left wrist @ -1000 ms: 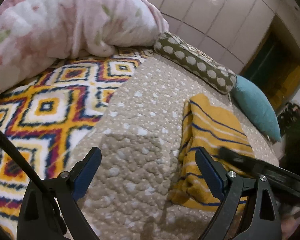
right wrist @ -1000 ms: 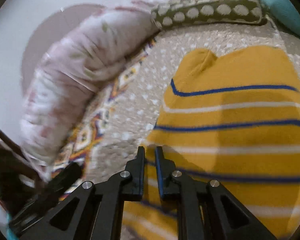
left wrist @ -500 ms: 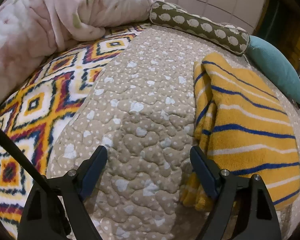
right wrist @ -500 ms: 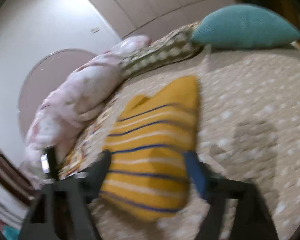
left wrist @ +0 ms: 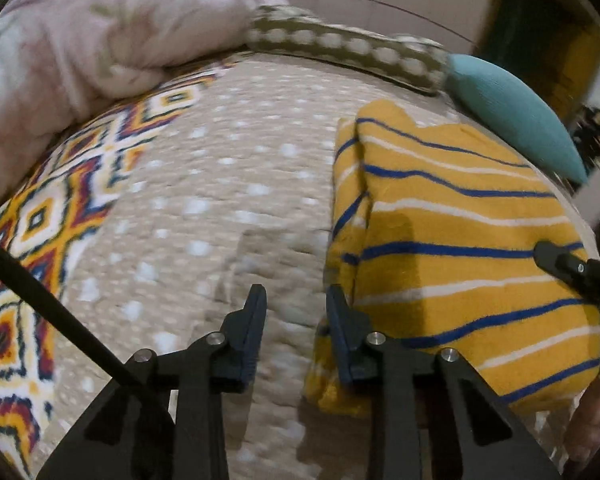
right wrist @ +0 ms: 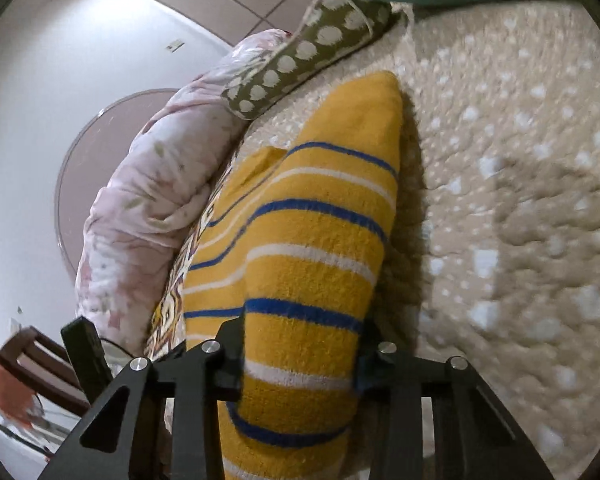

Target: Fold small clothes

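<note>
A folded yellow garment with blue and white stripes (left wrist: 452, 248) lies on the beige dotted quilt (left wrist: 228, 208). My left gripper (left wrist: 296, 300) hovers at the garment's left edge. Its jaws are closing, with only quilt showing between them, and its right fingertip (left wrist: 336, 300) overlaps the fabric edge. From the other side, my right gripper (right wrist: 300, 340) straddles the garment's (right wrist: 312, 240) near end. These jaws are closing too, and the fabric fills the gap and touches both pads. One finger of the right gripper (left wrist: 560, 264) shows at the garment's right edge in the left wrist view.
A pink floral duvet (left wrist: 100, 40), an olive spotted bolster (left wrist: 348, 52) and a teal cushion (left wrist: 512, 112) line the far side. A bright diamond-pattern blanket (left wrist: 40, 224) covers the left. A wooden chair (right wrist: 32, 356) stands beside the bed. A hand (left wrist: 592, 412) shows at the lower right.
The left jaws have narrowed and come up to the garment's left edge. The right gripper opened from shut, swung round to the garment's side and is now closed around its near end.
</note>
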The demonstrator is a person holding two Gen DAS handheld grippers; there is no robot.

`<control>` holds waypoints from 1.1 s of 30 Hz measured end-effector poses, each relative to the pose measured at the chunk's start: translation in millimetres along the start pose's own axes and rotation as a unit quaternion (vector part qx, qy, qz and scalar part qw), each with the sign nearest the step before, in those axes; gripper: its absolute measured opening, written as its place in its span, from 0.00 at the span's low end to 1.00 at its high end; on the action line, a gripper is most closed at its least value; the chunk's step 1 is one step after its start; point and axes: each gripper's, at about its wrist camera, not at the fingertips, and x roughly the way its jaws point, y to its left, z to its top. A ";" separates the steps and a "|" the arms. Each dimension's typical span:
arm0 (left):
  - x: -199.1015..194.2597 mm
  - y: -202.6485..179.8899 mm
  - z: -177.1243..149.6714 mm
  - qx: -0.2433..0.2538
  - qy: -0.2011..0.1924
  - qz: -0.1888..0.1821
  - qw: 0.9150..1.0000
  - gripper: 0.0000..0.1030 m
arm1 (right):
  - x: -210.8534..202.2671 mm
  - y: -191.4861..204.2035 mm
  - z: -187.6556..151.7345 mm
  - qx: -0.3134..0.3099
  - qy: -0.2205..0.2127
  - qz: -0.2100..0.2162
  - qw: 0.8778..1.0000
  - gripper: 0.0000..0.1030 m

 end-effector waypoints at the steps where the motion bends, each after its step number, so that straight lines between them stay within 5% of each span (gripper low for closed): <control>1: -0.2 -3.5 -0.6 0.004 0.002 -0.003 1.000 0.31 | -10.3 -0.3 -4.2 -0.010 -0.009 -0.016 1.000 0.40; 5: -7.8 4.7 -2.2 -0.008 -0.007 0.000 1.000 0.40 | -16.9 -23.2 -15.2 0.013 -0.009 -0.069 0.998 0.56; 7: -20.2 20.5 -0.9 -0.034 -0.027 -0.011 0.999 0.44 | -31.0 -17.7 -16.5 0.017 -0.024 -0.084 0.996 0.56; 11: -42.0 47.0 1.2 -0.052 -0.068 0.019 0.996 0.57 | -87.6 33.8 -21.8 -0.070 -0.110 -0.158 0.979 0.55; 12: -43.7 52.0 1.9 -0.056 -0.070 0.023 0.996 0.57 | -90.6 41.4 -21.0 -0.077 -0.113 -0.152 0.979 0.51; 14: -46.6 61.9 0.8 -0.067 -0.069 0.022 0.995 0.58 | -81.4 62.4 -17.4 -0.073 -0.092 -0.085 0.989 0.24; 16: -46.8 70.5 1.3 -0.067 -0.070 0.018 0.995 0.60 | -51.1 77.8 -14.6 -0.071 -0.051 -0.029 0.996 0.23; 22: -52.3 95.4 3.1 -0.082 -0.090 0.036 0.992 0.62 | 85.7 85.6 -22.4 -0.052 0.095 0.000 0.994 0.15; 29: -68.6 115.0 0.4 -0.104 -0.112 0.034 0.988 0.70 | 70.2 110.5 -62.1 -0.094 0.107 0.026 0.990 0.15; 33: -78.6 118.7 -5.1 -0.107 -0.128 0.036 0.985 0.73 | 25.6 105.5 -70.6 -0.106 0.051 -0.041 0.992 0.16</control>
